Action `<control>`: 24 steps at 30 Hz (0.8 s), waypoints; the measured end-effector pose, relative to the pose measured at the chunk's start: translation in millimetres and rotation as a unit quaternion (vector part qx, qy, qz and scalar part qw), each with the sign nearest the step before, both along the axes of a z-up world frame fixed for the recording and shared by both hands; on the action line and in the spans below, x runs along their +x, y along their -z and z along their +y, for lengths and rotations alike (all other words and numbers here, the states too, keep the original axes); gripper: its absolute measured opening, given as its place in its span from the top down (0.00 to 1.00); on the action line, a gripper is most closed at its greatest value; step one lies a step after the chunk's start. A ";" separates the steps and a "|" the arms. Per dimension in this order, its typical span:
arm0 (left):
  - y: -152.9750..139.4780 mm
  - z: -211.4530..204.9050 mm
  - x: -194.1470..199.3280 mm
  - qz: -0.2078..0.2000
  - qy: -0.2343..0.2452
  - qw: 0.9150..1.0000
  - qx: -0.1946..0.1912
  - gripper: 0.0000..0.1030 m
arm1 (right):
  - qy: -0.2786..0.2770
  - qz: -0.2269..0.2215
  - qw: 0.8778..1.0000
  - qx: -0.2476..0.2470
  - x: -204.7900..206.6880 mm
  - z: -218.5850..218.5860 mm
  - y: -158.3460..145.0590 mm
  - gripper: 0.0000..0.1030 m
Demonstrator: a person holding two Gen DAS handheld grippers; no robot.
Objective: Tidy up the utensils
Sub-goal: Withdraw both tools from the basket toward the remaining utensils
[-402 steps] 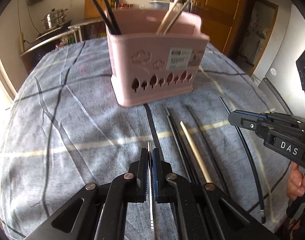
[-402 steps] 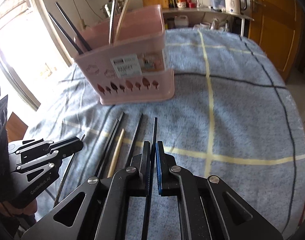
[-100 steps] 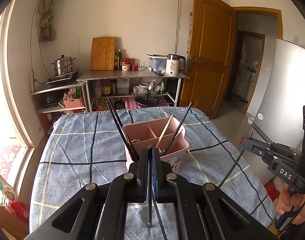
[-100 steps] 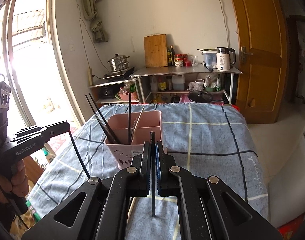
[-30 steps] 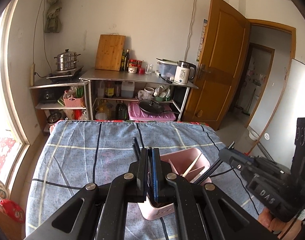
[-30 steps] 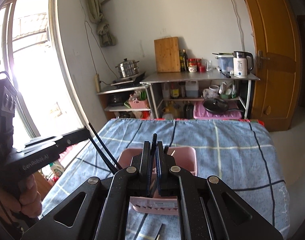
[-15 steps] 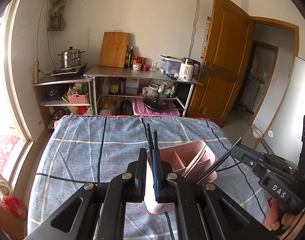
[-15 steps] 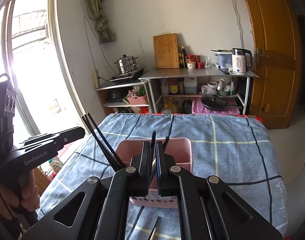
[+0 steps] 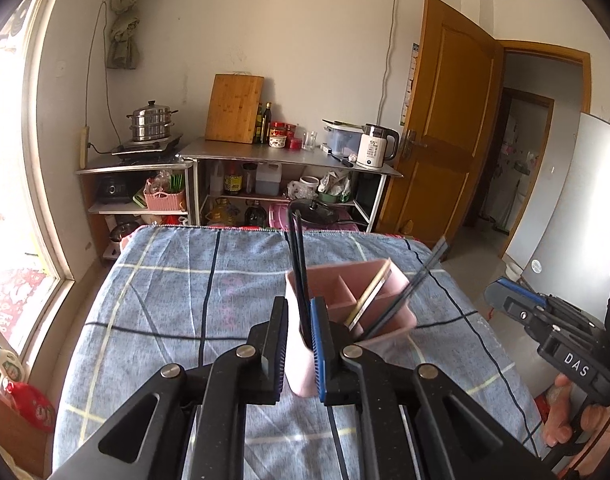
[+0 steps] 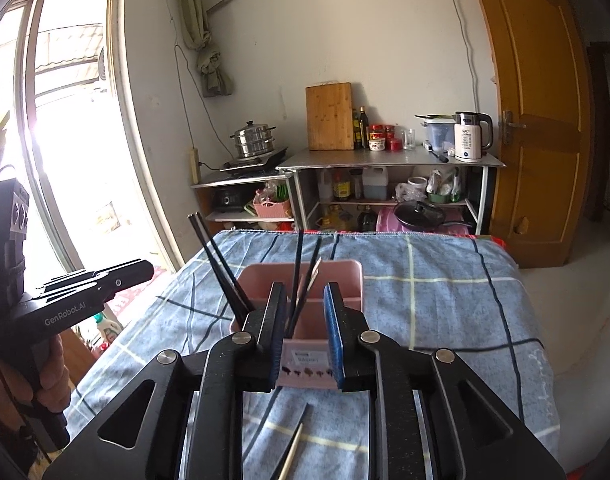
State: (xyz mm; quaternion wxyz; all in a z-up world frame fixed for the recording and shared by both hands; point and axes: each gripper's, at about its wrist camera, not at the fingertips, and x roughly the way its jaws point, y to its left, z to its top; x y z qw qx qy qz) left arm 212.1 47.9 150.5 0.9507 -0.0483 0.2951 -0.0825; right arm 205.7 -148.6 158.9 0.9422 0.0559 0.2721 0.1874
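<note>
Left tool (image 9: 299,346): jaws just opened a little, pads apart, clear of black chopsticks (image 9: 298,268) standing in left slot of pink holder (image 9: 379,330). Holder upright on checked cloth (image 9: 165,300) over worktop. Tan chopsticks (image 9: 371,294) lean in right slot. Right tool (image 10: 305,334): jaws just widened, released, nothing gripped; dark chopsticks (image 10: 301,280) stand beyond them in holder. Loose chopsticks (image 10: 293,444) lie on cloth below right tool.

Your pink holder (image 10: 301,276) stands upright just beyond your jaws, chopsticks (image 10: 221,266) leaning in its compartments; two more chopsticks (image 10: 295,438) lie flat beneath them.
</note>
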 end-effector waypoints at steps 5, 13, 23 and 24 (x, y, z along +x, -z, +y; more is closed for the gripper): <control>12.6 -9.7 -27.4 0.002 0.004 1.000 0.002 0.90 | 0.004 -0.001 1.000 -0.011 -23.9 -3.6 7.7 0.79; 43.7 -26.2 -68.1 0.014 0.013 1.000 0.009 0.90 | 0.016 0.002 1.000 -0.014 -59.1 -14.3 26.4 0.79; 82.2 -43.7 -101.9 0.036 0.027 0.999 0.015 0.90 | 0.018 0.039 0.999 -0.033 -95.9 -17.4 69.6 0.79; 84.5 -44.2 -103.4 0.037 0.027 0.999 0.016 0.90 | 0.019 0.043 0.998 -0.034 -98.1 -18.0 74.6 0.79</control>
